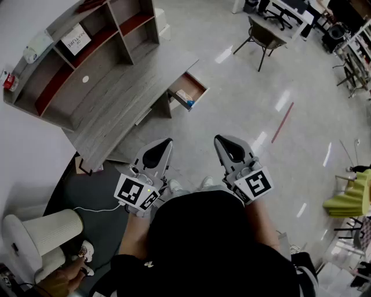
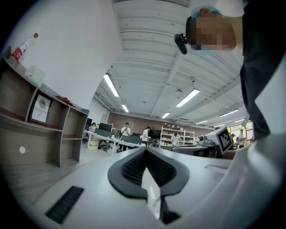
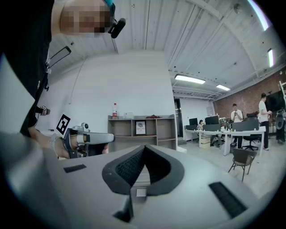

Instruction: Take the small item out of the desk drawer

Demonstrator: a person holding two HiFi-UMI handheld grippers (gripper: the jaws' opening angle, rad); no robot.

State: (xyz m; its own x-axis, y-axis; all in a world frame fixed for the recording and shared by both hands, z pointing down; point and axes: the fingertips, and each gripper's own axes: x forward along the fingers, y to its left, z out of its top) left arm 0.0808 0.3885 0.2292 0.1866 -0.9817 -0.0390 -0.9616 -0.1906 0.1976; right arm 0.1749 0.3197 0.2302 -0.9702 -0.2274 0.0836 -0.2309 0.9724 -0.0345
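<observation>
a: what lies in the open drawer, upper middle of the head view?
b: a pale thing and a blue thing, both too small to name.
a: and the sign on the shelf, upper left?
b: its print is too small to read. the red-labelled bottle is cut off by the left edge, the yellow-green chair by the right edge.

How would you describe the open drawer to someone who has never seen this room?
Look for the grey wooden desk with a shelf unit, against the white wall. The drawer juts from under its far end, toward the open floor. It alone is pulled out, showing a brown inside with a small blue item.
</observation>
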